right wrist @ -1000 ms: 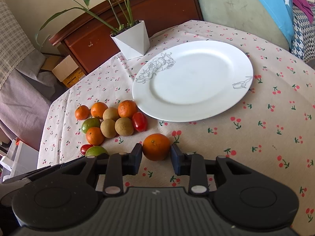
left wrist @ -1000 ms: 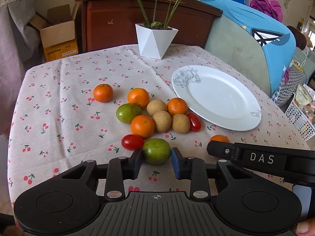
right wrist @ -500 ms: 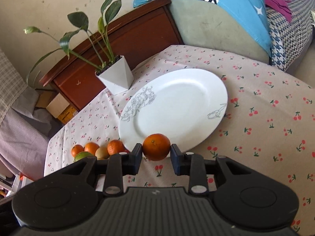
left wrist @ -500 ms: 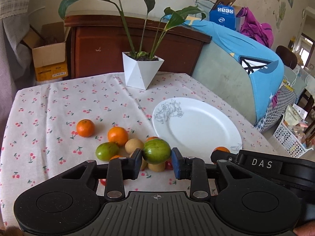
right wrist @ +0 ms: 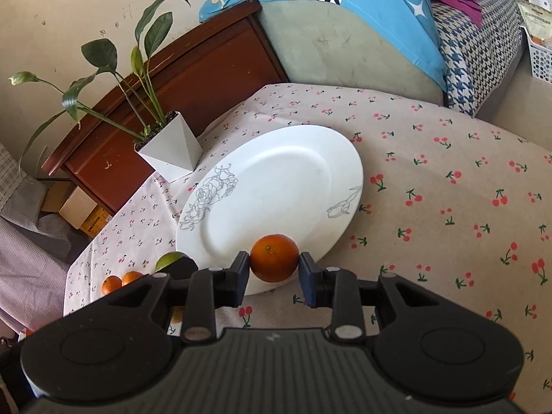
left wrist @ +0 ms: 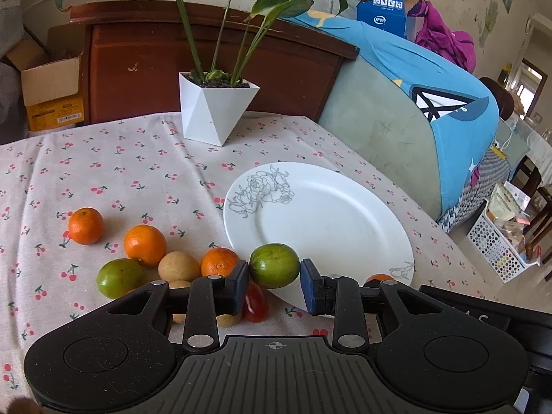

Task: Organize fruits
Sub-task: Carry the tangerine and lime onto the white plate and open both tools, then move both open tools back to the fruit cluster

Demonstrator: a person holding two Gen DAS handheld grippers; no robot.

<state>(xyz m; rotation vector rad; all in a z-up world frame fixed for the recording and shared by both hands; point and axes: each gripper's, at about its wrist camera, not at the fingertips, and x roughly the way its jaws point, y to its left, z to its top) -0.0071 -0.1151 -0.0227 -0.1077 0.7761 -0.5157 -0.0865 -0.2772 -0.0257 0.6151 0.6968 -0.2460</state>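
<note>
Both fruits have risen off the worktop (right wrist: pixel 448 179) since a second ago: left gripper (left wrist: pixel 274 274) clenched on the green fruit (left wrist: pixel 274 265), right gripper (right wrist: pixel 274 272) on the orange (right wrist: pixel 274 258), low over the plate (right wrist: pixel 276 179). Next, lowering and releasing.

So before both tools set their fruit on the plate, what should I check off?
1. Left tool grips the green fruit: ok.
2. Right tool grips the orange: ok.
3. Plate bare, with room for both: ok.
4. Fruits lifted off the cloth: ok.
5. Fruits past the plate's near rim: cannot tell.
6. Gap between the two tools: cannot tell.
</note>
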